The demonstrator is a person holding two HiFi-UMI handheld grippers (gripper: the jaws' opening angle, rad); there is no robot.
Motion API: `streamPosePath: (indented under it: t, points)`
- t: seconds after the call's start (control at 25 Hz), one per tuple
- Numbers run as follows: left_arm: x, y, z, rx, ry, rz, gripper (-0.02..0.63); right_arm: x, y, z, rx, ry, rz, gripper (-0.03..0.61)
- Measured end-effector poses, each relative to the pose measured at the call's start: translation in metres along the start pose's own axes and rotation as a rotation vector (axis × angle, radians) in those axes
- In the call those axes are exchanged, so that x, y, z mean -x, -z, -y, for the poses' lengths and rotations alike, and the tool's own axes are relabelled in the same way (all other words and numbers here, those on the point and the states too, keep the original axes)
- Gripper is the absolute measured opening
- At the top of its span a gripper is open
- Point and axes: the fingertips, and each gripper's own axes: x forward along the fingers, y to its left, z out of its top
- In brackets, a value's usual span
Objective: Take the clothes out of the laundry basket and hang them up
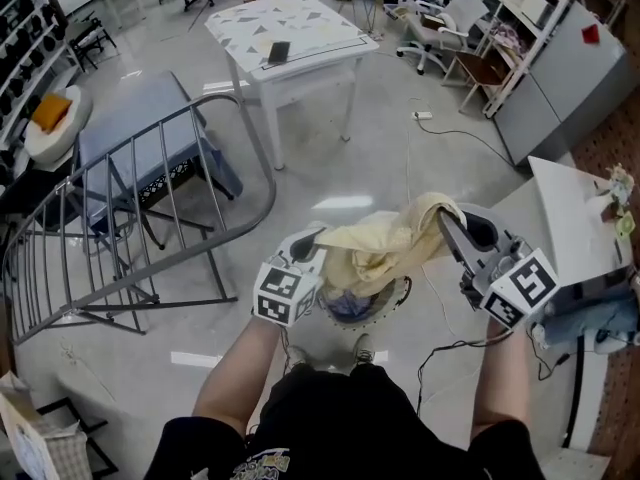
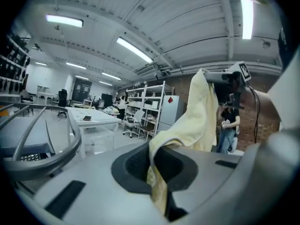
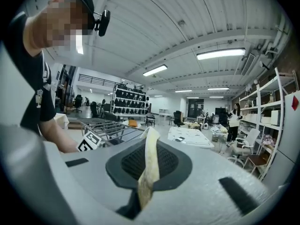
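A pale yellow garment (image 1: 385, 243) hangs stretched between my two grippers over the laundry basket (image 1: 404, 291), where bluish clothes lie. My left gripper (image 1: 312, 240) is shut on one edge of it; in the left gripper view the cloth (image 2: 197, 116) rises out of the pinched jaws (image 2: 159, 172) toward the right gripper (image 2: 225, 76). My right gripper (image 1: 447, 221) is shut on the other end, and in the right gripper view a thin fold of yellow cloth (image 3: 150, 158) stands clamped between its jaws (image 3: 146, 175). The grey drying rack (image 1: 150, 193) stands to the left.
A white table (image 1: 290, 33) with a dark phone stands ahead beyond the rack. A white surface (image 1: 575, 218) with blue clothing (image 1: 600, 323) is at the right. A cable (image 1: 440, 353) trails on the floor by my feet. Shelves and chairs line the far side.
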Motion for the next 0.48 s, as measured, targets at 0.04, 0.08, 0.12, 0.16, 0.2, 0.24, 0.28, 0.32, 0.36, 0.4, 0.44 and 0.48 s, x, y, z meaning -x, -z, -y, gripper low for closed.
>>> streamPosePath:
  t: [0.04, 0.08, 0.12, 0.16, 0.2, 0.24, 0.28, 0.32, 0.36, 0.4, 0.44, 0.48]
  points:
    - [0.007, -0.011, -0.002, 0.001, -0.005, 0.021, 0.011, -0.004, 0.001, -0.002, 0.005, 0.008, -0.011, 0.012]
    - [0.015, -0.021, -0.004, -0.001, -0.010, 0.039, 0.011, -0.007, 0.002, -0.004, 0.007, 0.018, -0.019, 0.012]
    - [0.023, -0.030, -0.007, -0.006, -0.016, 0.056, 0.011, -0.010, 0.003, -0.006, 0.006, 0.030, -0.025, 0.012]
    - [0.032, -0.040, -0.010, -0.011, -0.024, 0.073, 0.011, -0.012, 0.003, -0.007, 0.003, 0.043, -0.027, 0.012]
    - [0.040, -0.049, -0.014, -0.015, -0.034, 0.089, 0.011, -0.014, 0.003, -0.008, -0.002, 0.057, -0.028, 0.012]
    - [0.049, -0.058, -0.019, -0.015, -0.045, 0.106, 0.011, -0.016, 0.003, -0.009, -0.008, 0.070, -0.027, 0.012]
    - [0.059, -0.067, -0.024, -0.012, -0.058, 0.120, 0.011, -0.017, 0.003, -0.010, -0.016, 0.083, -0.025, 0.012]
    - [0.069, -0.076, -0.030, -0.007, -0.070, 0.133, 0.011, -0.019, 0.003, -0.012, -0.024, 0.096, -0.022, 0.012]
    - [0.079, -0.084, -0.034, -0.002, -0.083, 0.145, 0.011, -0.020, 0.003, -0.013, -0.034, 0.108, -0.020, 0.012]
    - [0.089, -0.091, -0.039, 0.001, -0.098, 0.156, 0.011, -0.020, 0.003, -0.016, -0.045, 0.117, -0.016, 0.012]
    - [0.100, -0.097, -0.043, 0.000, -0.115, 0.165, 0.011, -0.021, 0.004, -0.018, -0.056, 0.124, -0.012, 0.012]
    - [0.111, -0.102, -0.048, -0.004, -0.135, 0.172, 0.011, -0.022, 0.004, -0.022, -0.067, 0.129, -0.008, 0.012]
